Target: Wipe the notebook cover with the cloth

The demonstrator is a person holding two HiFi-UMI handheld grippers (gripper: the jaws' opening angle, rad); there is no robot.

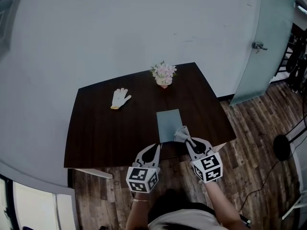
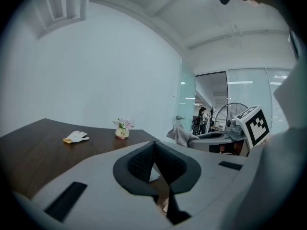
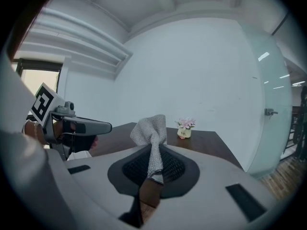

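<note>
- The grey notebook (image 1: 168,122) lies flat on the dark counter (image 1: 105,128), just below the centre of the head view and near the counter's lower edge.
- The right hand-held gripper (image 1: 188,140) is clenched on the grey cloth (image 1: 181,133). In the right gripper view the cloth (image 3: 151,128) stands up in a bunched fold out of the closed pads.
- In the head view the cloth sits over the notebook's lower right corner; whether it touches the cover cannot be told.
- The left hand-held gripper (image 1: 158,147) is at the notebook's lower left corner. Its own view shows the pads (image 2: 144,162) pressed together with nothing held.
- A white glove (image 1: 120,98) lies left of centre, well apart from the notebook.
- A small flower pot (image 1: 163,74) stands at the counter's upper edge.
</note>
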